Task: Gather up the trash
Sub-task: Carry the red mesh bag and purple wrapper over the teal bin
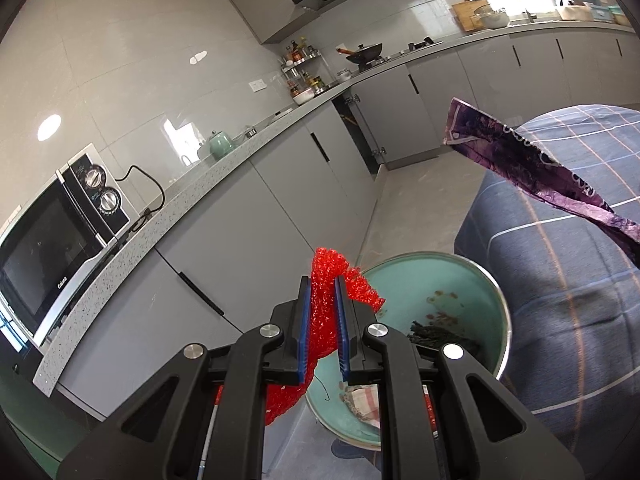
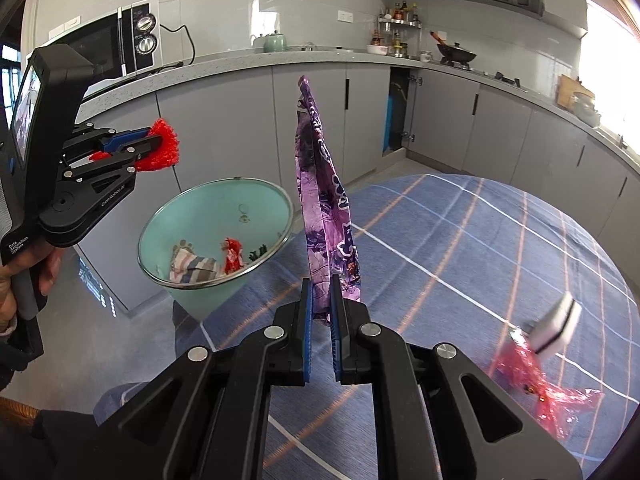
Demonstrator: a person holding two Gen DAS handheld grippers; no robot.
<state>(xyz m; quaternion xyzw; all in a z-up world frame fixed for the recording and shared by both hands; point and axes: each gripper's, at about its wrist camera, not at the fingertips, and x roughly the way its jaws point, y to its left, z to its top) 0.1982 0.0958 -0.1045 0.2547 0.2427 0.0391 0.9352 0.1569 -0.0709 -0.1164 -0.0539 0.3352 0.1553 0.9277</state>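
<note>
the right gripper (image 2: 320, 300) clamps a purple wrapper (image 2: 326, 208) that stands up from its jaws. ahead-left, the left gripper (image 2: 154, 146) grips red mesh (image 2: 164, 150) above a teal bin (image 2: 216, 232). to the right, a pink bag (image 2: 540, 384) lies on the tablecloth (image 2: 460, 248).

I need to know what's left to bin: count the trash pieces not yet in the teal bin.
4: red mesh in the left gripper, purple wrapper in the right gripper, pink plastic and a white packet on the table. More may lie outside both views.
</note>
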